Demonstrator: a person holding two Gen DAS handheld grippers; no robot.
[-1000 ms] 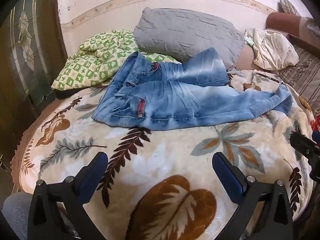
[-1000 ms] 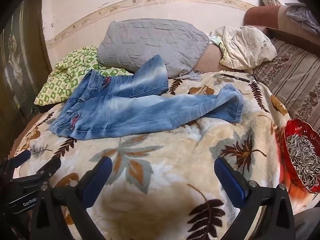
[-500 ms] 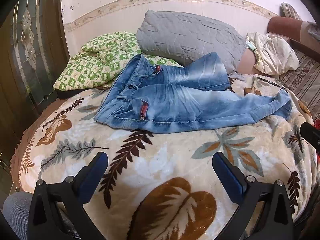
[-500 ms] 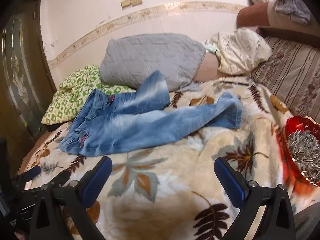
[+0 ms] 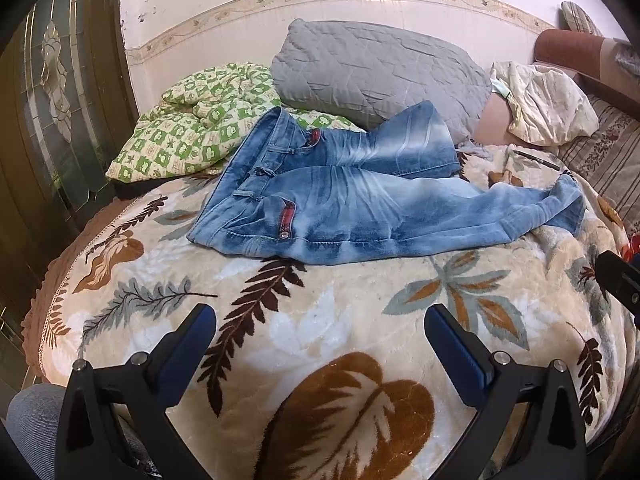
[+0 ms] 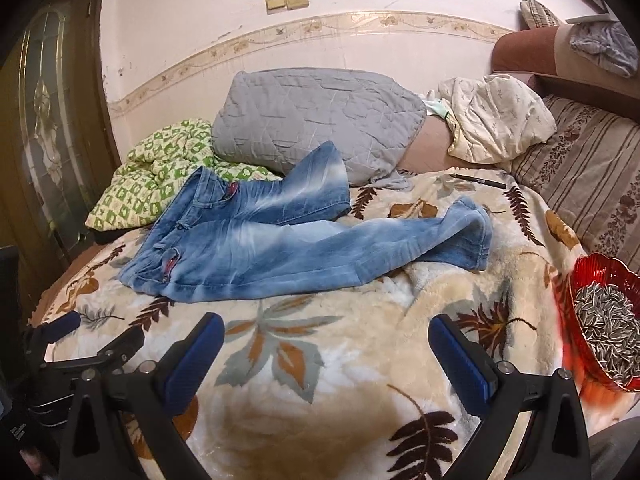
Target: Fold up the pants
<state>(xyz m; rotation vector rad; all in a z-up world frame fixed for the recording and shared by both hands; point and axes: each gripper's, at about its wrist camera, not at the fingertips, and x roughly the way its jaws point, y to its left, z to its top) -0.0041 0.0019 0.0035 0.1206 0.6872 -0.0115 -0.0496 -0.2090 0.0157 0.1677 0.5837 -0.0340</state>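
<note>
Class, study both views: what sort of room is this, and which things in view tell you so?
Most likely a bedroom in a home: a bed covered by a leaf-patterned blanket, a grey pillow against the wall, and a crumpled green checked quilt beside the jeans.

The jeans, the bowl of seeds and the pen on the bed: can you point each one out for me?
jeans (image 6: 280, 256), right wrist view, on the thigh of the nearer leg.
bowl of seeds (image 6: 576, 276), right wrist view, on its red rim.
pen (image 6: 478, 179), right wrist view, on the middle of its barrel.
</note>
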